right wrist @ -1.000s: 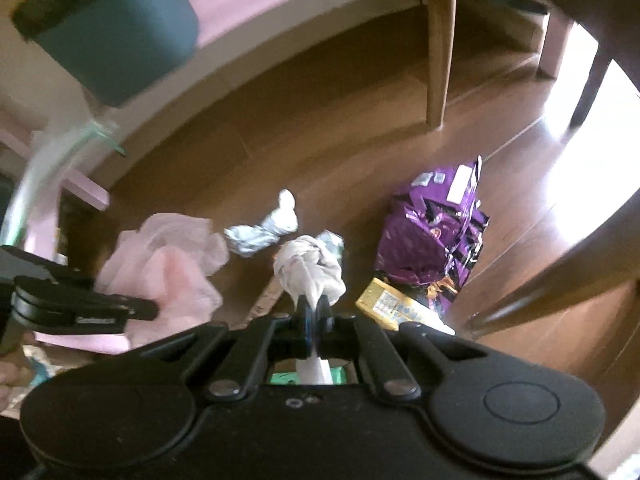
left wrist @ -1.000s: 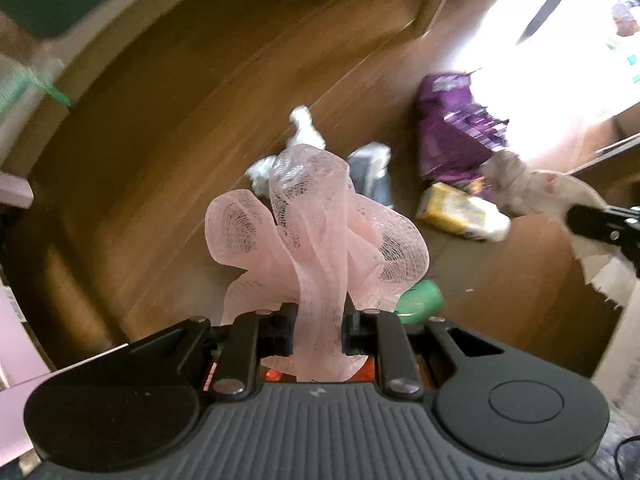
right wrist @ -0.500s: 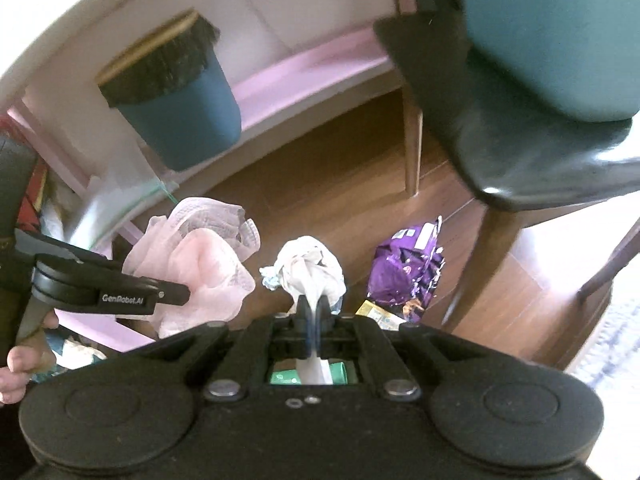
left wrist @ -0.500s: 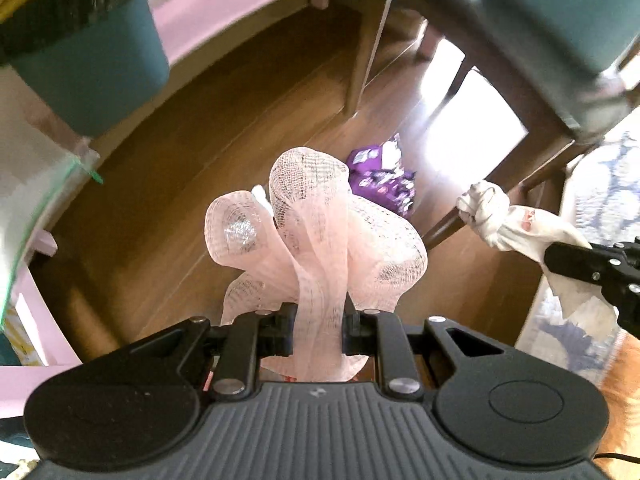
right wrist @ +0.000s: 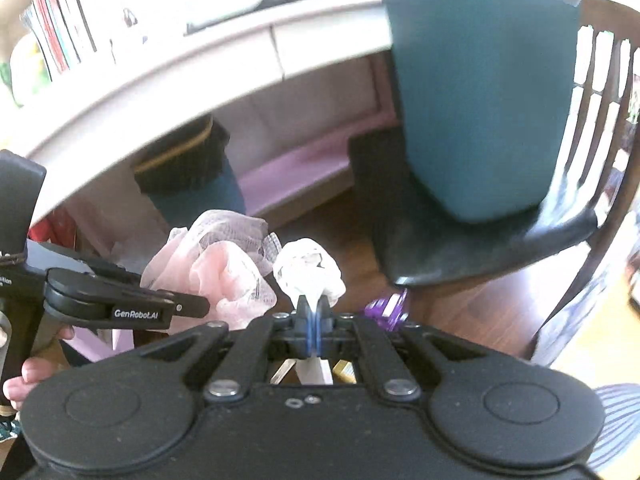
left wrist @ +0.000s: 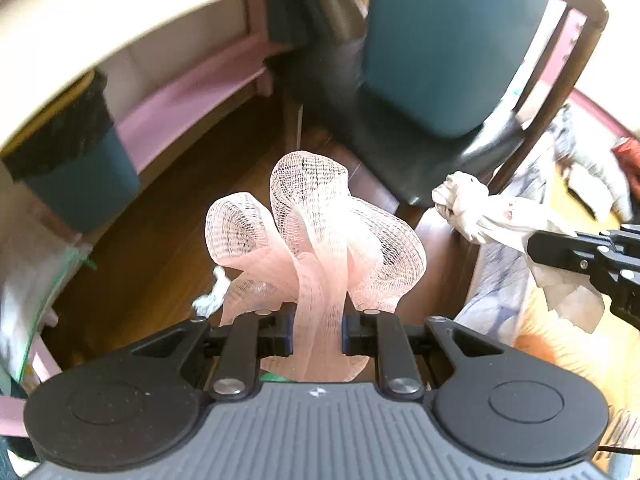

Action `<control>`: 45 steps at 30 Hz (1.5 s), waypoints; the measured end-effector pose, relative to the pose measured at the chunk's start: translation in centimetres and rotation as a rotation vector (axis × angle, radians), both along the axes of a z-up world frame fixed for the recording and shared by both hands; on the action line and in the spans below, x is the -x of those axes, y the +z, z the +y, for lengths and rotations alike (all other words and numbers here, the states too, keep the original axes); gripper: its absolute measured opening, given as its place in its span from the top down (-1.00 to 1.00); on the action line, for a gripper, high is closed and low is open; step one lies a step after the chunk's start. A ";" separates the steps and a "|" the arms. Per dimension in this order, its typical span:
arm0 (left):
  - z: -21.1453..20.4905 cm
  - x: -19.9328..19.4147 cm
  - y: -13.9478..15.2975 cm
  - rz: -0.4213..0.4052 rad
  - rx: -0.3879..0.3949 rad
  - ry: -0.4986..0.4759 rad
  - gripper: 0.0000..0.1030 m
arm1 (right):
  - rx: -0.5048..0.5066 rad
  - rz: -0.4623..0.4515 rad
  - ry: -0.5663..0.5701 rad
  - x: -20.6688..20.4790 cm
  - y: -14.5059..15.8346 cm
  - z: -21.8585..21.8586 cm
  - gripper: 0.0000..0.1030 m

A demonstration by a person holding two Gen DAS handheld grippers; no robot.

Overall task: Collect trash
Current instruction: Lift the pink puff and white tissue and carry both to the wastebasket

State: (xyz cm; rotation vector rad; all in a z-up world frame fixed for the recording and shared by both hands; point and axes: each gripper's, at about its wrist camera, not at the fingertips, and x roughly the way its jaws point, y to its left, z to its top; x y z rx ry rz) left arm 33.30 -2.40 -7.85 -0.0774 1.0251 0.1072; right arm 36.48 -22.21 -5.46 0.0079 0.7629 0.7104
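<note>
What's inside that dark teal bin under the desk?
The teal bin shows only a black liner folded over its rim, below the desk. Its contents are hidden from both cameras.

The right gripper (right wrist: 314, 312) pinches a crumpled white tissue (right wrist: 309, 268) tight between its two fingers. Just to the left, the left gripper (right wrist: 192, 307) holds a pink net (right wrist: 218, 268). Behind them stand a dark bin (right wrist: 192, 176) and a chair (right wrist: 480, 216). A purple wrapper (right wrist: 386, 308) lies on the floor

A brown wooden floor (left wrist: 160, 240) carries a crumpled foil scrap (left wrist: 210, 300) and a purple wrapper (right wrist: 386, 308).
</note>
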 end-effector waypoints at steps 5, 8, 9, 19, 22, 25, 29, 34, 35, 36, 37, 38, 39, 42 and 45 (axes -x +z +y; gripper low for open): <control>-3.0 -1.2 4.1 -0.085 -0.039 -0.044 0.62 | -0.018 -0.090 -0.057 -0.8 4.0 -2.5 0.97; -4.2 -2.4 6.4 -0.144 -0.053 -0.060 0.62 | -0.033 -0.137 -0.097 -1.6 5.8 -3.8 0.97; -4.6 -2.9 7.0 -0.160 -0.055 -0.062 0.62 | -0.041 -0.149 -0.105 -1.6 6.3 -4.1 0.97; -7.4 -7.5 13.5 -0.286 -0.040 -0.115 0.62 | -0.061 -0.277 -0.189 -4.8 11.8 -6.9 0.97; -8.2 -8.8 15.4 -0.317 -0.042 -0.129 0.62 | -0.061 -0.305 -0.217 -6.4 13.4 -7.3 0.97; -9.1 -10.8 17.4 -0.350 -0.048 -0.144 0.62 | -0.059 -0.331 -0.239 -8.2 14.6 -7.7 0.97; -9.3 -13.3 19.7 -0.380 -0.004 -0.155 0.62 | -0.047 -0.354 -0.269 -10.7 15.7 -7.8 0.97; -9.8 -17.2 22.0 -0.407 0.010 -0.134 0.62 | -0.038 -0.356 -0.309 -14.3 16.6 -7.8 0.97; -9.9 -17.9 22.3 -0.411 0.010 -0.131 0.62 | -0.039 -0.353 -0.315 -15.0 16.6 -7.8 0.97; -10.0 -18.8 22.5 -0.418 0.008 -0.131 0.62 | -0.036 -0.351 -0.319 -15.7 16.7 -7.8 0.97; -10.1 -19.6 22.7 -0.424 0.002 -0.134 0.62 | -0.027 -0.349 -0.322 -16.4 16.6 -7.7 0.97; -10.3 -20.6 22.8 -0.426 -0.008 -0.136 0.62 | -0.019 -0.346 -0.324 -17.1 16.6 -7.6 0.97; -10.3 -21.5 22.8 -0.424 -0.017 -0.133 0.62 | -0.009 -0.342 -0.324 -17.9 16.5 -7.4 0.97; -10.4 -24.3 22.5 -0.411 -0.031 -0.122 0.62 | 0.025 -0.333 -0.326 -20.1 16.3 -6.7 0.97; -10.4 -26.7 21.8 -0.392 -0.032 -0.117 0.62 | 0.039 -0.316 -0.320 -22.1 15.8 -6.1 0.97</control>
